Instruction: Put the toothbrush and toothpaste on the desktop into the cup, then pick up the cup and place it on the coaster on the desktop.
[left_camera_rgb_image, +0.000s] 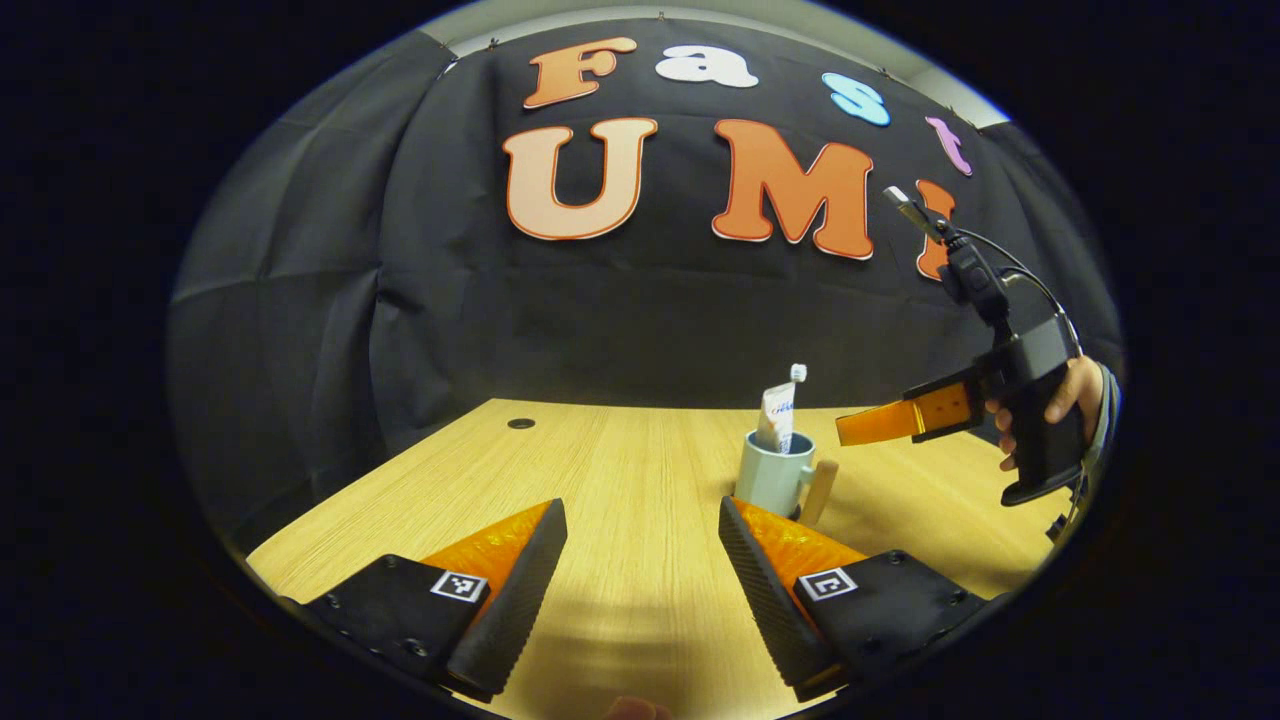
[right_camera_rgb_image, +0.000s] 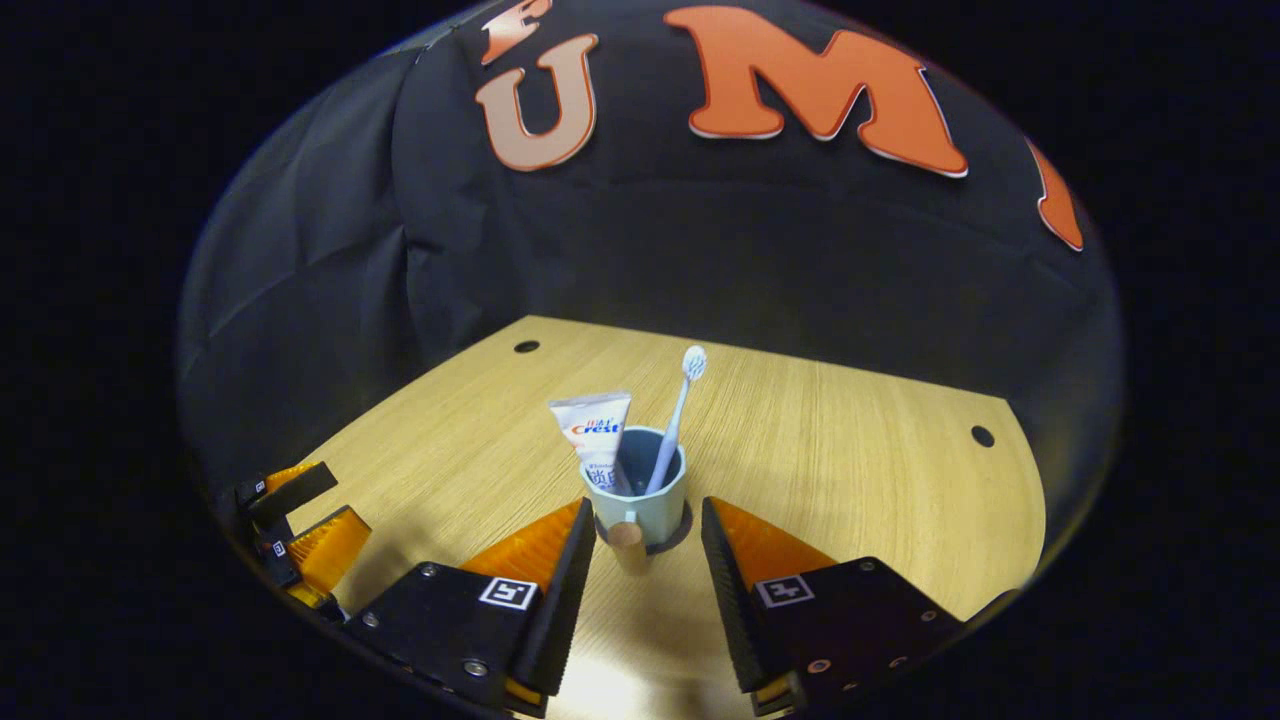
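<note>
The cup (right_camera_rgb_image: 636, 500) stands upright on the desktop (right_camera_rgb_image: 860, 450), in the middle ground between the near edge and the far edge that meets the booth wall. The toothpaste (right_camera_rgb_image: 592, 432) leans in it on one side and the toothbrush (right_camera_rgb_image: 676, 415) on the other, bristle head uppermost; both long axes run near vertical, tilted slightly apart. A dark ring around the cup's base appears to be the coaster (right_camera_rgb_image: 686, 522), though the cup hides most of it, so whether the cup sits squarely on it is uncertain. The cup's stub handle (right_camera_rgb_image: 628, 545) points straight back toward the right gripper (right_camera_rgb_image: 640, 560). In the right gripper view, that gripper's two fingers stand apart to either side of the handle, not touching it and holding nothing; the cup lies directly ahead along the gripper's axis, just beyond the fingertips. This is the relation on which any further move depends: the right gripper is aligned with the handle and is by far the nearer tool. The left gripper (left_camera_rgb_image: 640, 560) is also spread wide and empty, low over the near edge of the desktop, with the cup ahead and somewhat to its right, well apart. In the left gripper view, a hand (left_camera_rgb_image: 1060, 400) holds the right gripper raised beside the cup.
</note>
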